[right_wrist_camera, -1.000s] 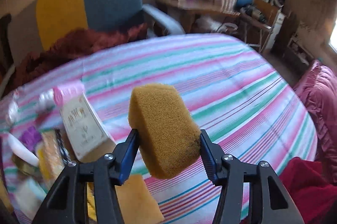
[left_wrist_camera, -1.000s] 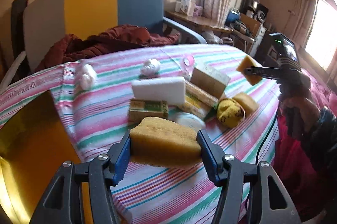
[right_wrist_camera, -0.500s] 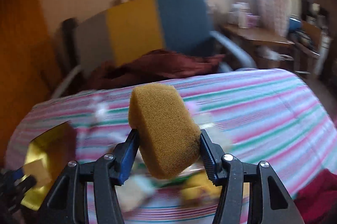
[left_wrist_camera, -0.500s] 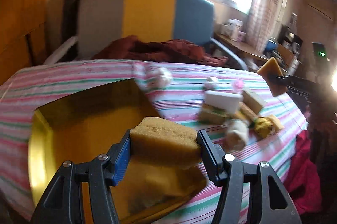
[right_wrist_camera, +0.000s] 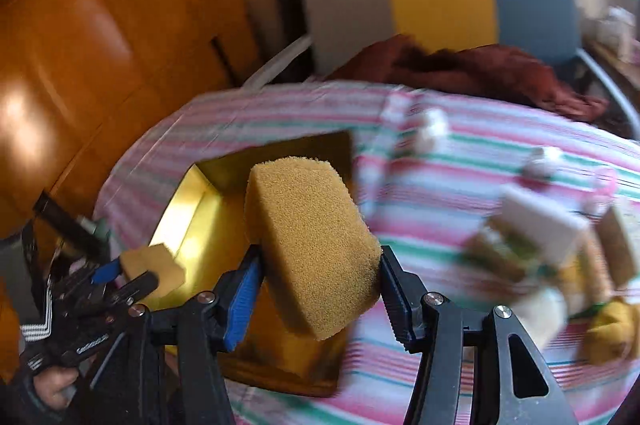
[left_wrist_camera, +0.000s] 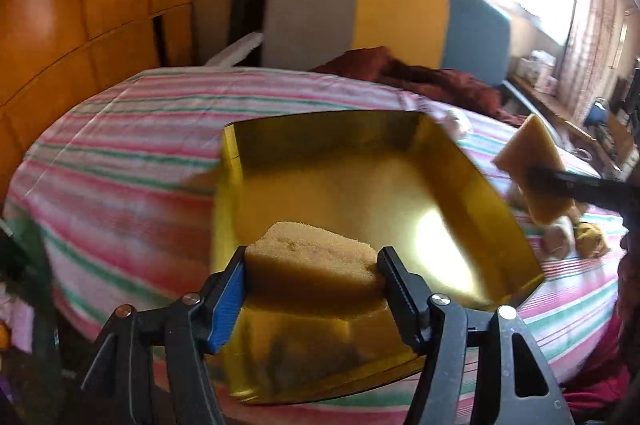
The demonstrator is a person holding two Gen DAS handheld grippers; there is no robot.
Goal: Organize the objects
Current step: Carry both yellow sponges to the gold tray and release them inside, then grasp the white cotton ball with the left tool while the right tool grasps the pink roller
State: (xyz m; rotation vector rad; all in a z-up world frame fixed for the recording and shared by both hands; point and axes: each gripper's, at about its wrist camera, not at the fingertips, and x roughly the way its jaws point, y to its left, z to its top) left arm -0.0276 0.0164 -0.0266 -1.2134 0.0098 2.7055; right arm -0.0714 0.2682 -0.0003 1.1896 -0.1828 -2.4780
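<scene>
You have swung both arms away from the pile of things (right_wrist_camera: 552, 249) and over to the gold tray (left_wrist_camera: 492, 209). Your left gripper (left_wrist_camera: 312, 277) now squeezes its sponge (left_wrist_camera: 316, 257) over the tray's near edge, and your right gripper (right_wrist_camera: 320, 285) squeezes the other sponge (right_wrist_camera: 312, 241) just at the tray's right side. Both sponges look ready to drop in, I think.

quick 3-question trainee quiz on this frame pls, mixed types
1. True or false: the left claw grips a tan rectangular sponge above the shiny gold square tray.
2. Multiple choice: the right claw holds A) a white block B) a second tan sponge C) nothing.
3. Fill in: the tray sits on a table under a pink, green and white ____ cloth.

Key: 1 true; 2 B; 3 striped.
</scene>
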